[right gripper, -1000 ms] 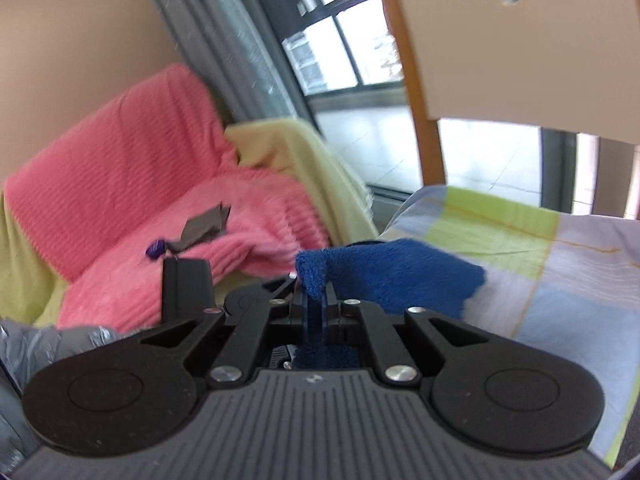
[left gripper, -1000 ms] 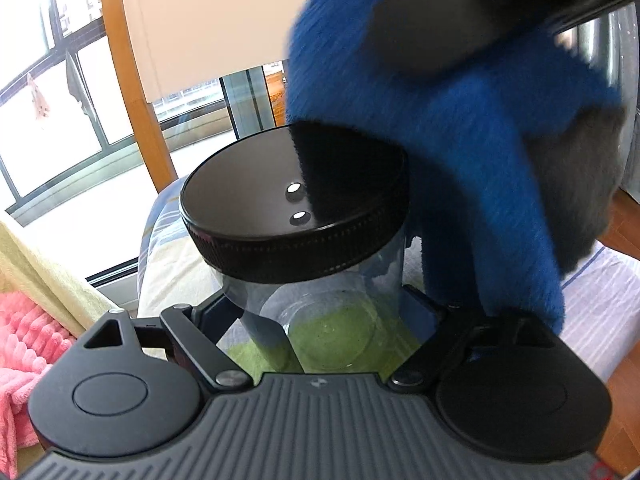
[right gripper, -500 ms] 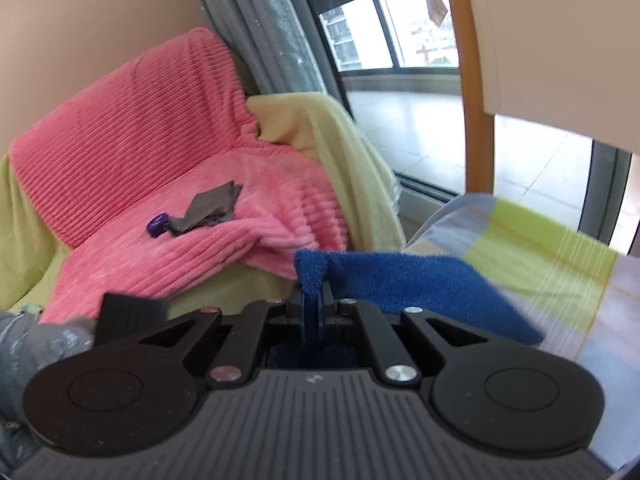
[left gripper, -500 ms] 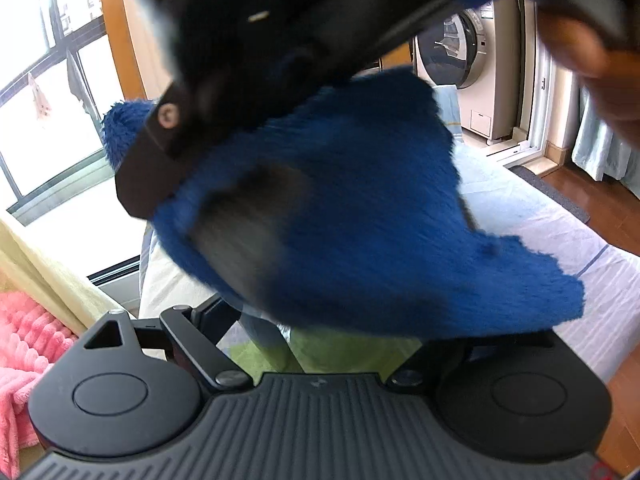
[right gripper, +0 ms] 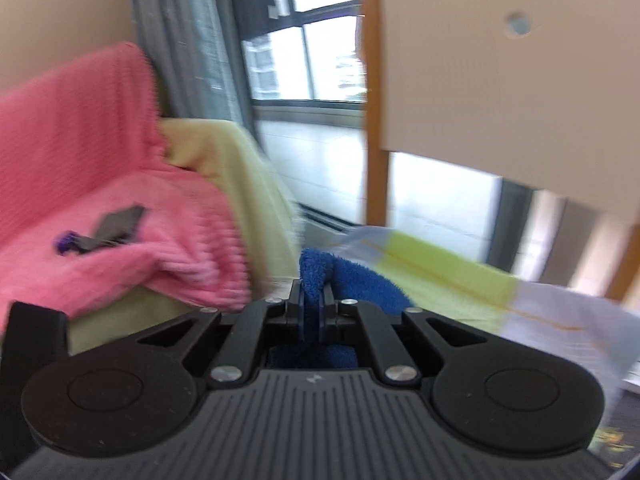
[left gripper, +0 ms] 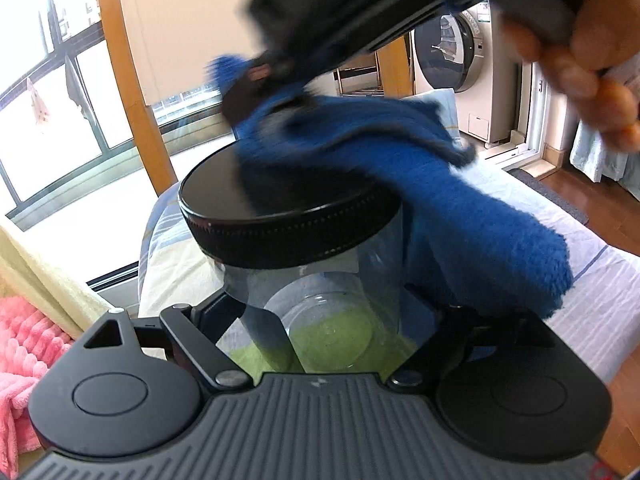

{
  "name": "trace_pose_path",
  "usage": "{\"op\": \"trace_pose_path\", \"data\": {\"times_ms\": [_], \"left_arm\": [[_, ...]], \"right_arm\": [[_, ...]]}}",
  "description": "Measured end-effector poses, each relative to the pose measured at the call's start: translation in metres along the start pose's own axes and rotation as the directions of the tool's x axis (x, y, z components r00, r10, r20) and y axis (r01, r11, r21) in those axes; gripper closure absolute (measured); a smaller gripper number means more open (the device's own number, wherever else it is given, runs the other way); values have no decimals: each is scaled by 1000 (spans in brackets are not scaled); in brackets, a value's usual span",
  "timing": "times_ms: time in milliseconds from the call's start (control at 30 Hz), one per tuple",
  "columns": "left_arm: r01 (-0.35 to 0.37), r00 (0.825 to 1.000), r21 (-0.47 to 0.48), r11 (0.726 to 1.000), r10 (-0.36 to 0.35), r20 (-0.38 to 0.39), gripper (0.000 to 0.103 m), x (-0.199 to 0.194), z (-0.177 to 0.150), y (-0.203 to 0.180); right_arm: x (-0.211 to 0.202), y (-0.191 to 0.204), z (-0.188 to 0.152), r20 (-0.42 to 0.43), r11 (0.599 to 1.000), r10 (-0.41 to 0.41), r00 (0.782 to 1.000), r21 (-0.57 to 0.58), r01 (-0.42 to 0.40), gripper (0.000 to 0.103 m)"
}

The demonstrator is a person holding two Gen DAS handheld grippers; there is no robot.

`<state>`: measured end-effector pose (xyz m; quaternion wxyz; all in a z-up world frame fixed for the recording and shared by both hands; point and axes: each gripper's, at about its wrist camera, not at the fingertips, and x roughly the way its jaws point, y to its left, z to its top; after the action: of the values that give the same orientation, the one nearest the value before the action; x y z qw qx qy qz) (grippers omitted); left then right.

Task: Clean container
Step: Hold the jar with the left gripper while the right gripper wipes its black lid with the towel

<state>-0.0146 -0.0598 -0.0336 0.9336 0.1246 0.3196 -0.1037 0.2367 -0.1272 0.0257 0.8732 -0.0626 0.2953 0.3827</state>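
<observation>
A clear jar (left gripper: 360, 264) with a black screw lid (left gripper: 288, 216) stands upright between the fingers of my left gripper (left gripper: 328, 308), which is shut on its glass wall. A blue fluffy cloth (left gripper: 440, 184) lies over the right half of the lid and hangs down the jar's right side. My right gripper (left gripper: 248, 92) comes in from above, blurred, in a person's hand (left gripper: 592, 52). In the right wrist view its pads (right gripper: 298, 304) pinch a fold of the cloth (right gripper: 360, 284); the right gripper (right gripper: 312, 304) has its jaws opening slightly, with the cloth still between them.
The jar is held above a checked sheet (left gripper: 600, 300) of green, white and blue. A wooden chair back (left gripper: 136, 120) rises behind it. A sofa under a pink blanket (right gripper: 100, 160) with small dark items (right gripper: 112, 228) is to the left, a washing machine (left gripper: 452, 56) at the far right.
The cloth swept from the jar's right side across the whole lid, then slid back right, baring the lid's left half. The right wrist view swung and blurred. The jar stays gripped.
</observation>
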Motion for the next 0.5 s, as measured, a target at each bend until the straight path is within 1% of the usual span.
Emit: {"op": "trace_pose_path", "data": {"times_ms": [33, 67, 100, 133, 167, 267, 333, 367, 400, 467, 500], "left_arm": [[-1, 1000, 1, 1000, 1, -1, 16, -2, -1, -1], [0, 1000, -1, 1000, 0, -2, 16, 12, 1, 4], [3, 1000, -6, 1000, -3, -3, 16, 21, 12, 10], [6, 1000, -12, 1000, -6, -5, 16, 20, 17, 12], [7, 1000, -14, 1000, -7, -6, 16, 19, 17, 12], [5, 1000, -12, 1000, -5, -6, 16, 36, 31, 19], [6, 1000, -13, 1000, -6, -7, 16, 57, 5, 9], [6, 1000, -13, 1000, -6, -7, 16, 61, -1, 7], [6, 1000, -13, 1000, -6, -7, 16, 71, 5, 16], [6, 1000, -13, 1000, -7, -7, 16, 105, 23, 45], [7, 1000, -13, 1000, -7, -7, 16, 109, 28, 50]], "right_arm": [[-9, -4, -2, 1, 1000, 2, 1000, 19, -2, 98], [-19, -7, -5, 6, 999, 22, 1000, 43, -22, 98], [-29, -8, -8, 12, 997, 48, 999, 65, -48, 98], [-38, -8, -12, 13, 994, 75, 997, 79, -76, 98], [-46, -6, -17, 12, 991, 100, 995, 85, -101, 98], [-62, 3, -27, 6, 984, 159, 987, 79, -159, 98], [-62, 7, -30, -5, 980, 187, 982, 77, -186, 98], [-60, 8, -30, -15, 978, 197, 980, 75, -196, 98], [-56, 9, -31, -27, 976, 207, 978, 73, -205, 98], [-47, 10, -30, -51, 975, 218, 975, 64, -214, 98], [-42, 11, -30, -64, 974, 222, 973, 60, -219, 98]]}}
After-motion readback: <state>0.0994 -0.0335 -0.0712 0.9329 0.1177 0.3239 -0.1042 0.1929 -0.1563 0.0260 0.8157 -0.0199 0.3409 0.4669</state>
